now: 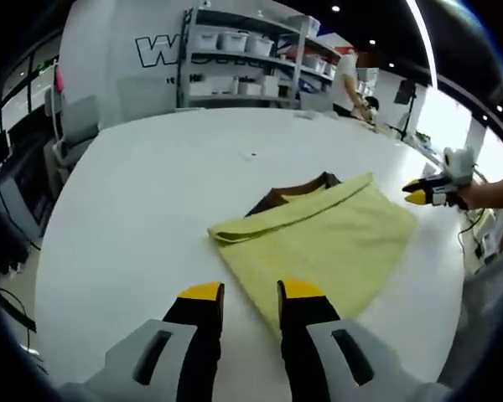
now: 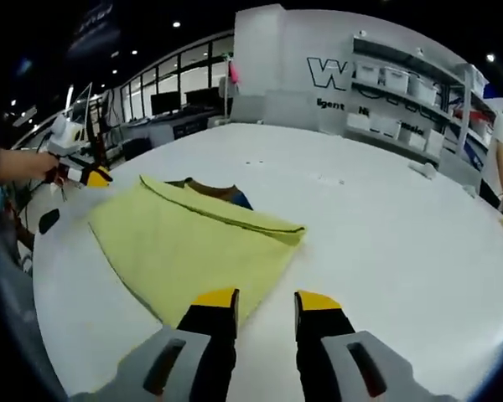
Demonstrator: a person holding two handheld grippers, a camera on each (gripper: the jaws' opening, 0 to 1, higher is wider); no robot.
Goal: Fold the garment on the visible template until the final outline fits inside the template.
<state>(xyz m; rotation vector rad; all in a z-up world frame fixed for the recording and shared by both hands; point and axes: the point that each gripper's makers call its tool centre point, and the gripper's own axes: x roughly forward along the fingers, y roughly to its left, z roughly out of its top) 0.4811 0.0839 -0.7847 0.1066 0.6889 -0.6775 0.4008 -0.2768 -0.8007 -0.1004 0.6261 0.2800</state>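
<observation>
Yellow garment lies folded on the white counter, its folded edge running across the middle, with a brown and dark patch of the template showing from under its far edge. In the left gripper view, the left gripper sits at the garment's near corner, jaws parted and holding nothing; the right gripper hovers off the far right corner. In the right gripper view, the right gripper stands at the garment's near edge, jaws parted and empty; shelves with bins line the far wall.

Both claws agape, empty.
</observation>
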